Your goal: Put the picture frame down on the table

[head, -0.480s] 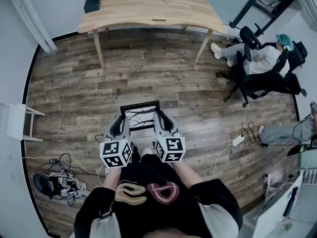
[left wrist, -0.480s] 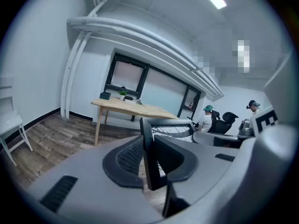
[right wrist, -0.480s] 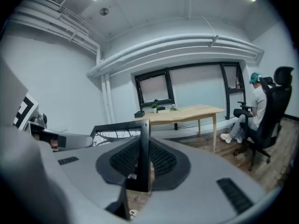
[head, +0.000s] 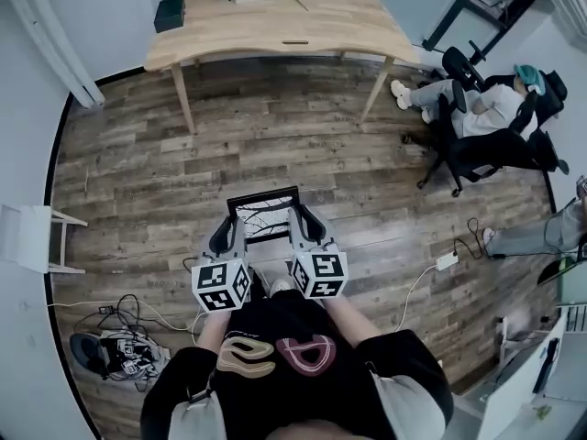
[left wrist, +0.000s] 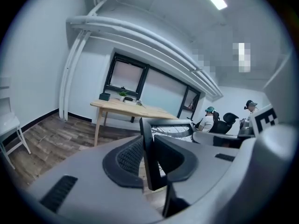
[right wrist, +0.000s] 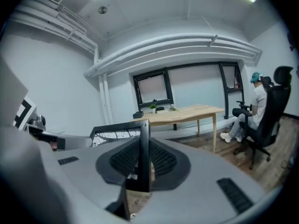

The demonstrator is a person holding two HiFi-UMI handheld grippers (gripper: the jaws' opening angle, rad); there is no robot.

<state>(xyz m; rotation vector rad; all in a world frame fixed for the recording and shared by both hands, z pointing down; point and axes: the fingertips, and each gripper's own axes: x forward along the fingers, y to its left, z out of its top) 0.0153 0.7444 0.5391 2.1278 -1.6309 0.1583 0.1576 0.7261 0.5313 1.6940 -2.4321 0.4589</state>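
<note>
While pinched between pads (right wrist: 163,160), picture frame (head: 264,211)

Both grippers are held side by side at the lower centre of the head view, pointing up the frame and tilted a little downward. The left gripper (head: 227,231) and right gripper (head: 304,225) each have their fingers (left wrist: 125,157) clamped on a side edge of the picture frame (head: 264,211).

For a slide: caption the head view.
A black picture frame held by its sides in left gripper and right gripper above the floor; wooden table ahead.
</note>
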